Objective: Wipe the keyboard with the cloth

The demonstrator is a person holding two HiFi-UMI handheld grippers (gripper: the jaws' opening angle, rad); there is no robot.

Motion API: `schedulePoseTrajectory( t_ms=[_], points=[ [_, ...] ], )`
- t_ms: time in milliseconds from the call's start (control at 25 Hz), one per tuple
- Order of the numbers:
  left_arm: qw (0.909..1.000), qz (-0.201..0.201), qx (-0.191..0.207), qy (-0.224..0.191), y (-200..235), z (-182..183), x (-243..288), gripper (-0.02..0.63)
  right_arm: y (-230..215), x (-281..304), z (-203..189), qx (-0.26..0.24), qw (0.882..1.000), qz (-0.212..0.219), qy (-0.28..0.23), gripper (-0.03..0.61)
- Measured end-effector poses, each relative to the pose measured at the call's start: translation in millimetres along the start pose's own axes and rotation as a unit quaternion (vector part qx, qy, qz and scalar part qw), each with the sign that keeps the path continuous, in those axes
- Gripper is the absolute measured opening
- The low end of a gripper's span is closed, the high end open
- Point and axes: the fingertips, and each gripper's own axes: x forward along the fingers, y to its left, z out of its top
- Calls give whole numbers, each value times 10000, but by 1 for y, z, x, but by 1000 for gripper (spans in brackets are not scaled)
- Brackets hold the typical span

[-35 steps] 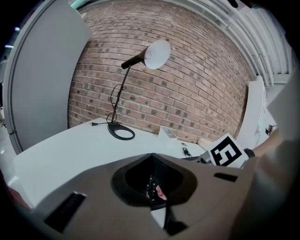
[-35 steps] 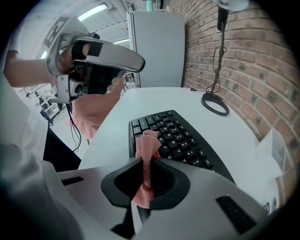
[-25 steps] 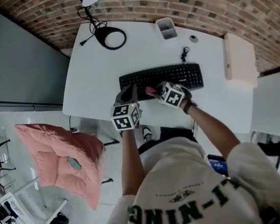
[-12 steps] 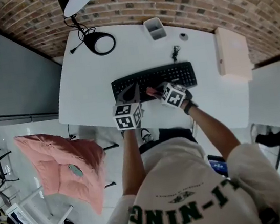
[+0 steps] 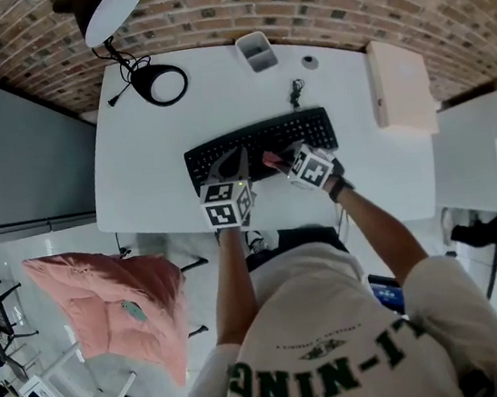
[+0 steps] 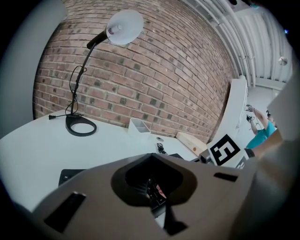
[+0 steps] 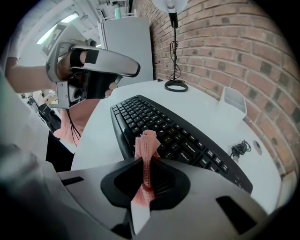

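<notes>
**A:** Entry: how does the small pink ribbed cloth (image 7: 146,157) look to handle?

**B:** My judgement is light, soft and limp, with enough rib texture that it should not slip out of a firm pinch. It is bunched into a narrow upright fold. Best hold is across that fold, low down, leaving the top free as the wiping face.

**A:** And that is where it is held?

**B:** Yes. The right gripper (image 5: 280,159) is clenched on the cloth. Its own view shows the jaws closed against the fold from both sides, a short tuft standing out past them.

**A:** Location of the cloth?

**B:** Over the near edge of the black plastic keyboard (image 5: 262,134), about mid-length, above the front rows. I cannot tell whether the tuft touches the keys.

**A:** The keyboard itself?

**B:** It lies flat on the white desk (image 5: 146,152). Judged stiff but light, with keys that give under pressure. On that smooth top it may slide if the wipe pushes hard, so light strokes along the rows seem wise.

**A:** Left gripper (image 5: 228,166)?

**B:** Just beside the right one, tips over the keyboard's near edge. Its view shows the jaws drawn together with nothing gripped; only keys and a speck of pink show through the opening. It is placed where it could steady the keyboard.
</notes>
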Motion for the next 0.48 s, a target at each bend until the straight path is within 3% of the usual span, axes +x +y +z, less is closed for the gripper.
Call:
schedulePoseTrajectory(
  t_ms=[480],
  points=[
    [9990, -388, 136, 178, -35, -1, 37, 2, -28, -26, -32, 484, 9986, -184, -94, 21]
  ],
)
